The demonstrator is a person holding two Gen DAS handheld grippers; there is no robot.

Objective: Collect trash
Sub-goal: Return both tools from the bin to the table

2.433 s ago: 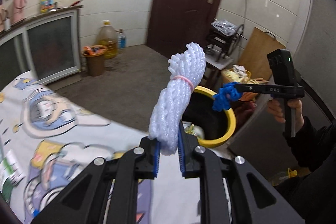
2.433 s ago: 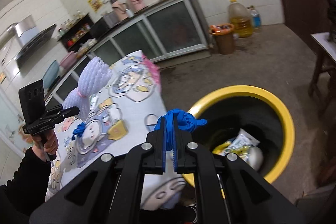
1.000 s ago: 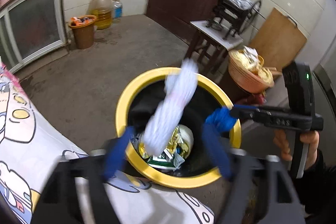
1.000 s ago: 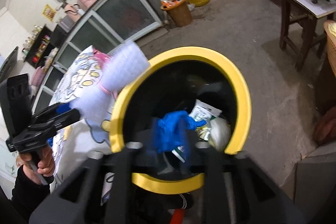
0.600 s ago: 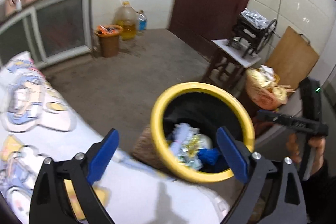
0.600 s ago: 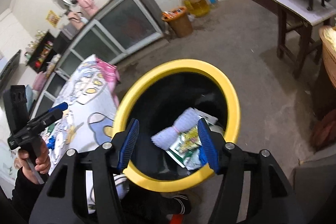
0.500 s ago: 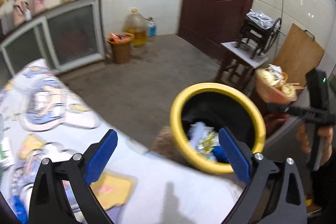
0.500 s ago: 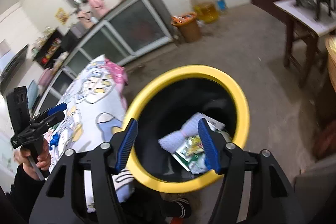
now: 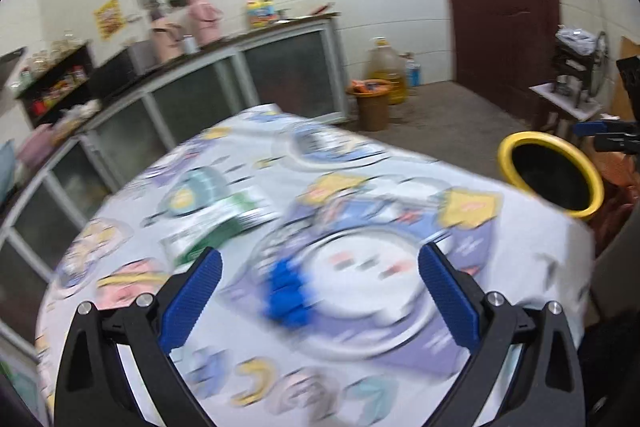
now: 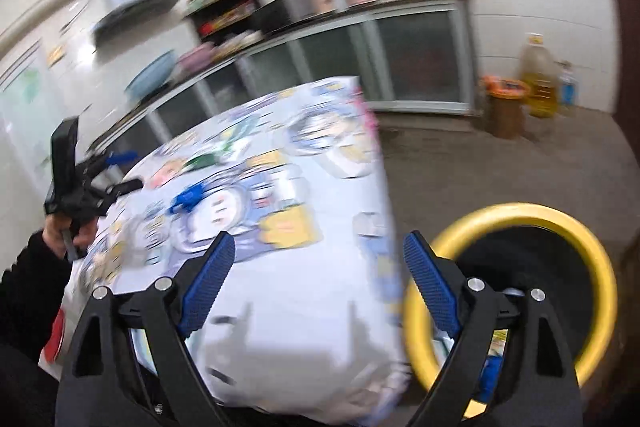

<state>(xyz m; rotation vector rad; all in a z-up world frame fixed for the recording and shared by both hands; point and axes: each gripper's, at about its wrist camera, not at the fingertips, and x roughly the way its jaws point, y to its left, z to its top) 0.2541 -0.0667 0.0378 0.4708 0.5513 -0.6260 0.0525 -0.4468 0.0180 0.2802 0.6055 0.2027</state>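
Motion blur smears most of the tabletop (image 9: 532, 227), so its cartoon cloth print is hard to read. One green-and-white wrapper (image 9: 216, 227) lies to the left, blurred; one crumpled blue scrap (image 9: 286, 293) lies just right of it, between the pads of the left claw (image 9: 318, 291), which gapes wide and empty. Further right, one yellow-rimmed bin (image 10: 560, 223) stands beside the tabletop edge, its contents mostly hidden behind the right claw (image 10: 318, 283), also spread wide and empty.
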